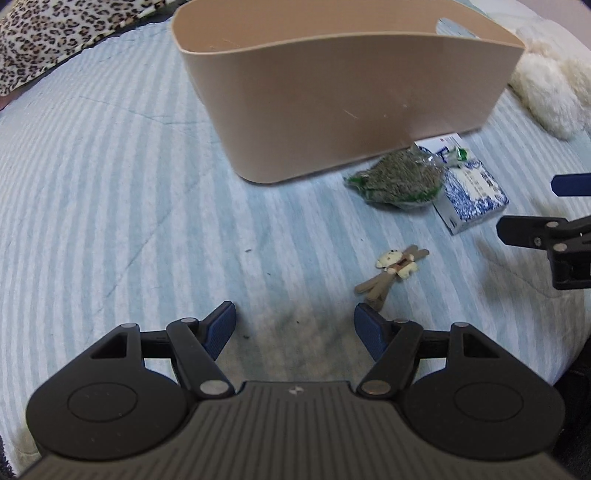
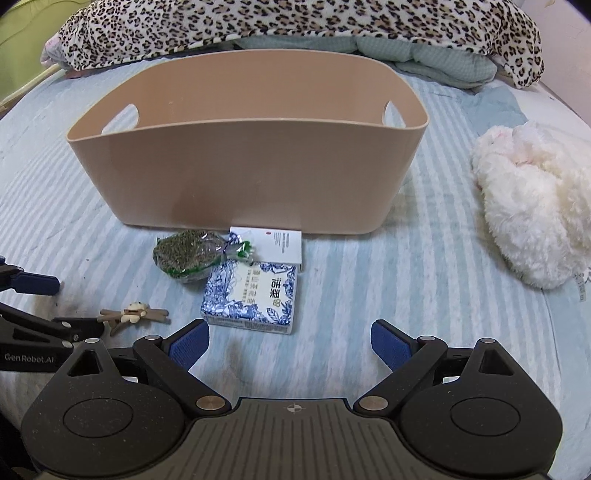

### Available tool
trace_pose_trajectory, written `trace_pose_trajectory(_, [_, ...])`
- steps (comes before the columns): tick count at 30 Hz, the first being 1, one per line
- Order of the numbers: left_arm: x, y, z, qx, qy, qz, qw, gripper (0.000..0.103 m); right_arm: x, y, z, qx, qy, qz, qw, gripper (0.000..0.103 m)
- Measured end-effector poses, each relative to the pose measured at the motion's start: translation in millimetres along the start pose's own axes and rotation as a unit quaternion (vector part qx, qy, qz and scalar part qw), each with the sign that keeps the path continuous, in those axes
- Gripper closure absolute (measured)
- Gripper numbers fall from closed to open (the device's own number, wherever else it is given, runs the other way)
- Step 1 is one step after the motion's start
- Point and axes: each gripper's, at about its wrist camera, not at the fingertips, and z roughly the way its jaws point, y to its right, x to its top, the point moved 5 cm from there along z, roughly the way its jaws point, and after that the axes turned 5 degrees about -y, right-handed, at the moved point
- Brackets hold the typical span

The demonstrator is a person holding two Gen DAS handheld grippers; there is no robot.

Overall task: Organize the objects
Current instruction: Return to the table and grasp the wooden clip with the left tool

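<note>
A beige plastic bin (image 1: pixel 343 107) (image 2: pixel 243 173) stands on the striped bedspread, and what shows of its inside is bare. In front of it lie a clear bag of green dried herbs (image 1: pixel 397 179) (image 2: pixel 188 254), a blue-and-white patterned box (image 1: pixel 474 194) (image 2: pixel 253 295), a white carton (image 2: pixel 275 243) behind that box, and a small bear hair clip (image 1: pixel 395 267) (image 2: pixel 131 314). My left gripper (image 1: pixel 294 328) hovers open over bare sheet, the clip just ahead of its right finger. My right gripper (image 2: pixel 290 345) is open too, with the patterned box just beyond its left finger.
A fluffy white plush (image 2: pixel 532 206) (image 1: pixel 546 85) lies to the right of the bin. A leopard-print blanket (image 2: pixel 295 26) (image 1: pixel 55 33) is heaped behind it along the bed's far side. The striped sheet (image 1: pixel 110 184) stretches bare to the left of the bin.
</note>
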Motion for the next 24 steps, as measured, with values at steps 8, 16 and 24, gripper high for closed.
trace_pose_trajectory(8, [12, 7, 6, -0.015, 0.011, -0.004, 0.9998, 0.031, -1, -3, 14, 0.011, -0.011, 0.005, 1.0, 0.007])
trace_pose_trajectory(16, [22, 21, 10, -0.032, 0.031, 0.037, 0.9983, 0.027, 2, -9, 23, 0.023, -0.011, 0.003, 1.0, 0.007])
trace_pose_trajectory(24, [24, 36, 8, -0.05, 0.052, 0.08, 0.9942, 0.026, 3, -2, 16, 0.015, -0.002, 0.014, 1.0, 0.007])
